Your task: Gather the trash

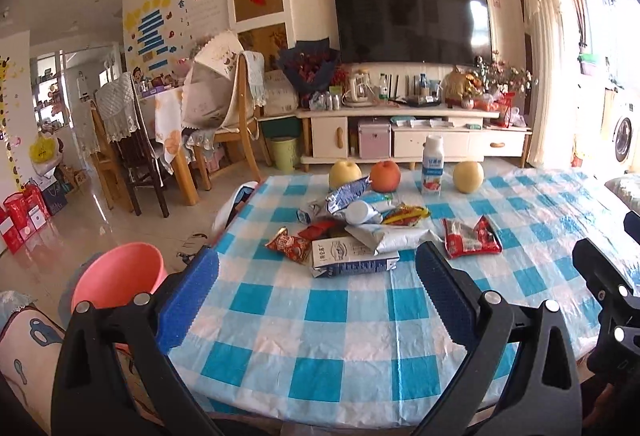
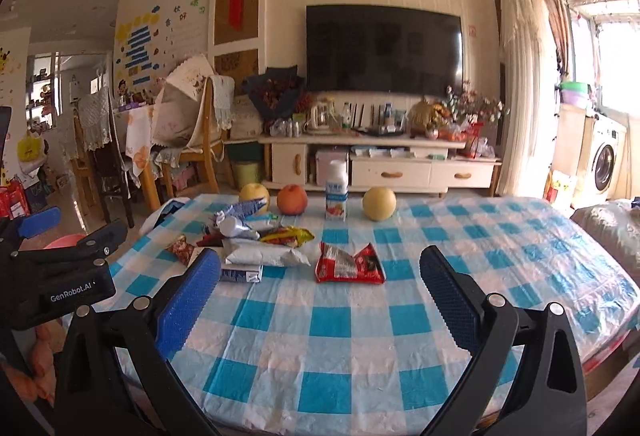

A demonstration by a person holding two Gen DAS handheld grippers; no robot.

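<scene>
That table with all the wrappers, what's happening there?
A person holds two grippers over the checked table, and both the left gripper and right gripper are open and empty. The pile of wrappers and the red packet lie untouched. A pink bin waits beside the table. The fruit and drink bottle stand behind.

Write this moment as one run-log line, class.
left gripper: open, empty | right gripper: open, empty | wrappers: on table | pink bin: beside table
</scene>
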